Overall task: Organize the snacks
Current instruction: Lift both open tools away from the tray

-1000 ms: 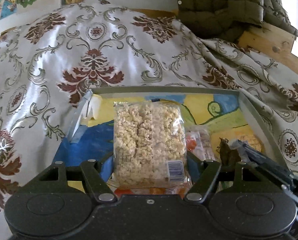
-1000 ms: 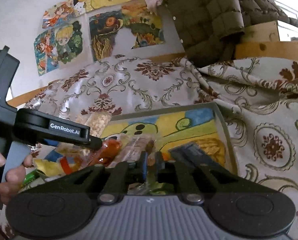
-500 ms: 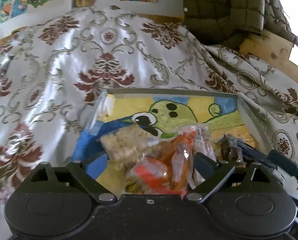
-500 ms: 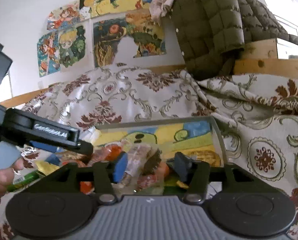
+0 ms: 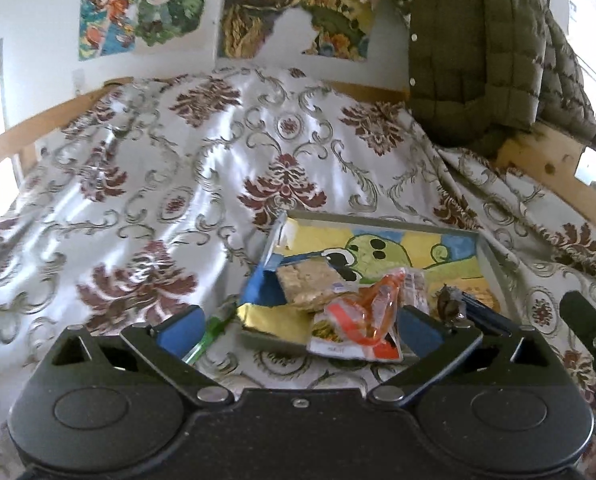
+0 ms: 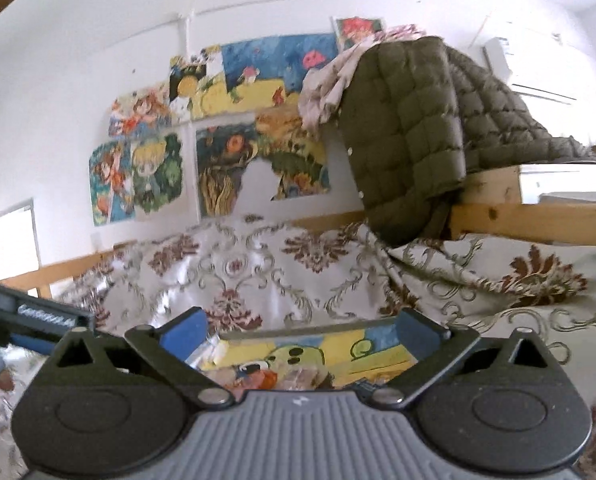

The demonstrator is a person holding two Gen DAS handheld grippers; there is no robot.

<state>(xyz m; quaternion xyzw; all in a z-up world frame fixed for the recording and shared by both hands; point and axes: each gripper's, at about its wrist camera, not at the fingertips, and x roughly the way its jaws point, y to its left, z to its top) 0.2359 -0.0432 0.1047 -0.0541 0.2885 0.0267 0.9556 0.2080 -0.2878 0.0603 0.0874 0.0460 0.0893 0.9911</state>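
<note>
A shallow tray (image 5: 378, 224) with a painted cartoon bottom lies on the patterned cloth. In it lie a clear pack of puffed rice (image 5: 308, 284), an orange snack packet (image 5: 364, 320) hanging over the near rim, and a dark wrapped snack (image 5: 450, 304). My left gripper (image 5: 298, 330) is open and empty, pulled back in front of the tray. A green stick-shaped snack (image 5: 207, 338) lies on the cloth beside its left finger. My right gripper (image 6: 300, 332) is open and empty, raised above the tray (image 6: 338, 354).
The floral cloth (image 5: 177, 168) covers the bed all around the tray. An olive quilted jacket (image 5: 478, 52) hangs over a wooden rail (image 5: 546, 160) at the back right. Drawings are taped to the wall (image 6: 217, 140). The left gripper's body (image 6: 37, 320) shows at the right wrist view's left edge.
My left gripper let go of the puffed rice pack into the tray and drew back. My right gripper opened, released its snack and lifted up and away.
</note>
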